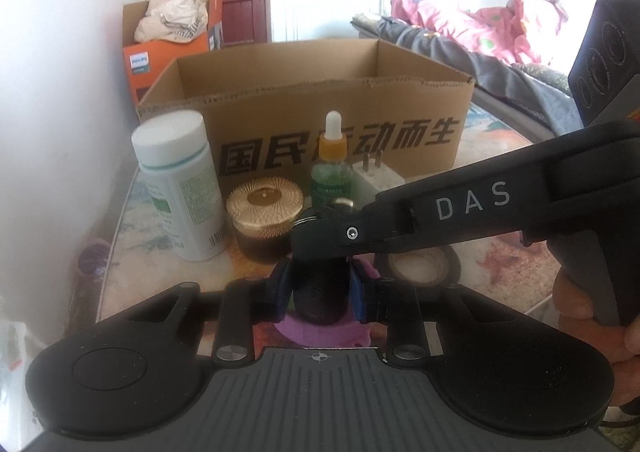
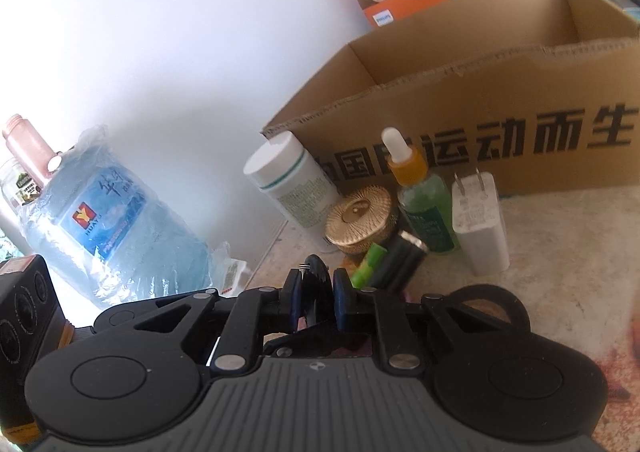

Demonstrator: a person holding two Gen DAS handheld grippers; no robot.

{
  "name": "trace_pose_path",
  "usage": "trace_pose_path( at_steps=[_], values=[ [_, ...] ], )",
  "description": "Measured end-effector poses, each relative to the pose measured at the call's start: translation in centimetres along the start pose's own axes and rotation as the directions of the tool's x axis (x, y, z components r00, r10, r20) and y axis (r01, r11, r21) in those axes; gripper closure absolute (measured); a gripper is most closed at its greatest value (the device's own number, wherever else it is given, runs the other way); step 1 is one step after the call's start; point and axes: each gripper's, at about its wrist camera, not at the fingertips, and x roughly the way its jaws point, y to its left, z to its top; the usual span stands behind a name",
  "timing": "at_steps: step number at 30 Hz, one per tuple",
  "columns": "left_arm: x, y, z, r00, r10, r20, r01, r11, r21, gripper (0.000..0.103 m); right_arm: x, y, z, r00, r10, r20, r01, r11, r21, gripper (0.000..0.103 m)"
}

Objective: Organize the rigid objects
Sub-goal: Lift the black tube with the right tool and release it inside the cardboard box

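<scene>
I am clamping my left gripper [image 1: 320, 292] on a dark fob [image 1: 318, 294], long axis pointing away toward the box [image 1: 304, 119]; my right gripper [image 2: 316, 292] is pinching its keyring [image 2: 316, 272].

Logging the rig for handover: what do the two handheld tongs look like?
Both match: matte black linkage arms with silver pivot pins, blue pads on the fingers, and a grey ribbed base with a small crosshair mark. The right tongs show "DAS" in pale letters along the side. The left tongs carry round black side discs.
</scene>
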Motion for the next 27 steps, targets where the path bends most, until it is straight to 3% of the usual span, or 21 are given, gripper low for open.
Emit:
trace_pose_path(
  at_steps=[7,10,15,18,22,27],
  values=[
    [-2.6,0.4,3.5,0.995,0.041,0.092,-0.043,0.999,0.018,0.075,-2.0,3.0,3.2,0.997,0.045,0.061,-0.04,0.996,-0.083,0.085],
    [-3.4,1.4,6.6,0.99,0.054,0.134,-0.056,0.998,0.013,0.076,-2.6,4.6,6.0,0.993,0.078,0.087,-0.066,0.988,-0.14,0.086],
    [-2.4,4.0,12.6,0.99,0.041,0.134,-0.038,0.999,-0.027,0.076,-2.0,6.1,11.9,0.989,0.107,0.103,-0.085,0.978,-0.193,0.086],
    [0.3,5.8,15.5,0.996,0.029,0.087,-0.025,0.999,-0.048,0.076,0.3,5.6,15.6,0.993,0.1,0.061,-0.089,0.983,-0.162,0.086],
    [5.2,8.3,17.6,1.0,0.01,-0.025,-0.013,0.996,-0.084,0.076,4.9,2.0,19.8,0.994,0.094,-0.051,-0.096,0.995,-0.028,0.086],
    [11.0,10.3,18.7,0.985,0.054,-0.166,-0.068,0.994,-0.08,0.076,11.4,-3.6,22.6,0.975,0.113,-0.192,-0.083,0.984,0.157,0.086]
  ],
)
